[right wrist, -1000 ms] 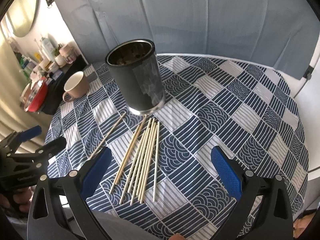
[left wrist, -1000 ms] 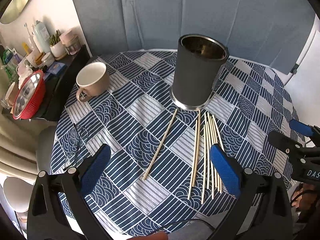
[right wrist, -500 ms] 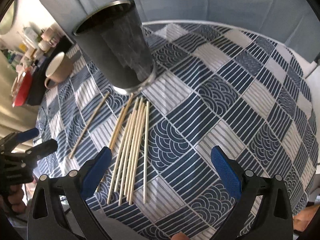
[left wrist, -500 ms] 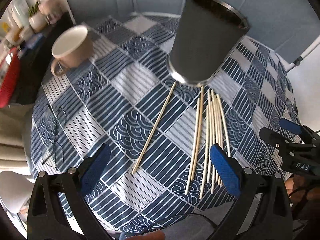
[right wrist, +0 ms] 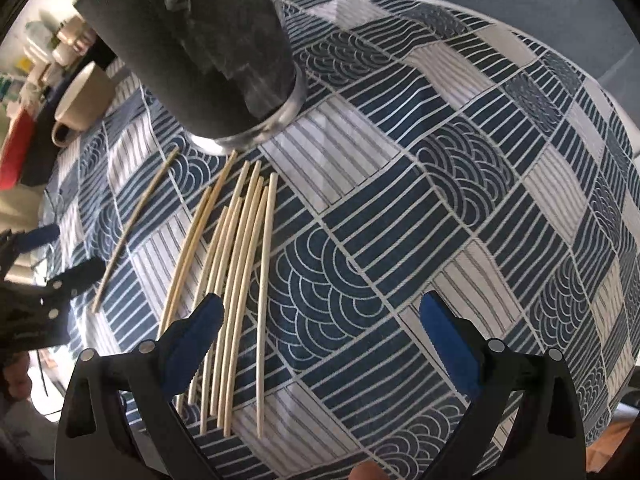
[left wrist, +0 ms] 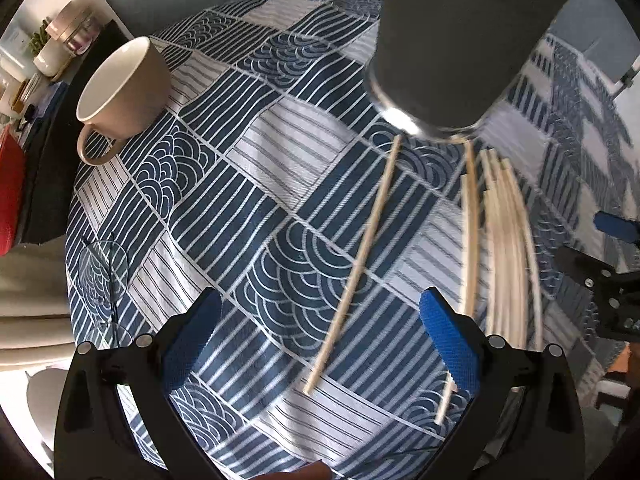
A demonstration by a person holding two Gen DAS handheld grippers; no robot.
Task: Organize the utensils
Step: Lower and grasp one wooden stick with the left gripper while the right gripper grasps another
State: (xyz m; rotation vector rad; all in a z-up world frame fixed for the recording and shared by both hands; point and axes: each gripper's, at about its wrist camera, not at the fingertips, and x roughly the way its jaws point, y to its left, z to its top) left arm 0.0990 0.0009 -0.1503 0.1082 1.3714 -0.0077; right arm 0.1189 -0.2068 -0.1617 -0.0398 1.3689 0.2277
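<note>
Left gripper, black frame with blue textured pads: jaws spread wide, nothing between them. Low over the blue-and-white patterned tablecloth. Directly ahead, inside the gap: single pale wooden chopstick, lying apart from the rest, long axis running away from the jaws and leaning right, near end just ahead of the pads, far end just short of the base of the holder.

Right gripper, same build: jaws likewise spread wide and empty. Left pad over the near ends of the bundle of pale wooden chopsticks; bundle mostly left of the gap's centre, long axes roughly parallel, fanning toward the holder.

Nearer to the lone stick: left gripper. Nearer to the bundle: right gripper. Judged: crosswise closure on either needs the pads set across the sticks' length, as now.

Sticks: thin, straight, unpainted light wood, flat on the cloth; exact count unclear.

Tall dark grey cylindrical holder with a shiny metal base rim: upright, beyond the sticks' far ends.

Cream ceramic mug: far left, well apart.
</note>
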